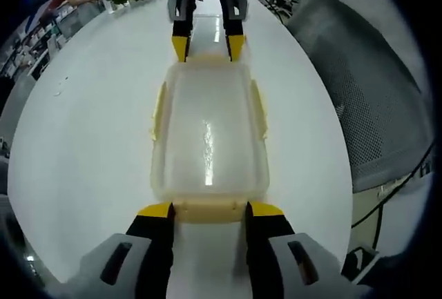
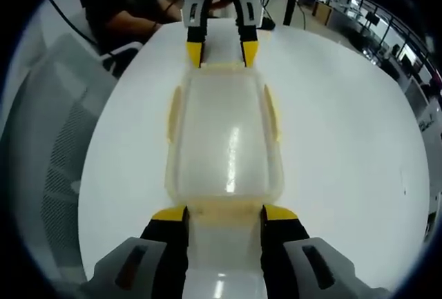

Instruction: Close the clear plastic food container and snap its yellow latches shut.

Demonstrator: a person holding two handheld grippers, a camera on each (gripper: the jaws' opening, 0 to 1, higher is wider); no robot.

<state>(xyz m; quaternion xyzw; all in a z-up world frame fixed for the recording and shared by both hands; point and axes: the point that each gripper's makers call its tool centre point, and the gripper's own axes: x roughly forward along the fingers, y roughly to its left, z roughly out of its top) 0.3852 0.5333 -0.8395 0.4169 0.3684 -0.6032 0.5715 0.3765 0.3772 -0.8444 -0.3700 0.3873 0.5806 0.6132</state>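
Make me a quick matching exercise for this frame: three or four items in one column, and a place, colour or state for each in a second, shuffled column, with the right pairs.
Items
1. clear plastic food container
2. end latch near the left gripper
3. right gripper
4. mesh chair

Descriptions
A. grey, beside the table
B. jaws open at one short end of the container, facing the other gripper
C. lid on, lying on the white table
D. pale yellow, between two yellow-tipped jaws

Pairs: 1-C, 2-D, 3-B, 4-A
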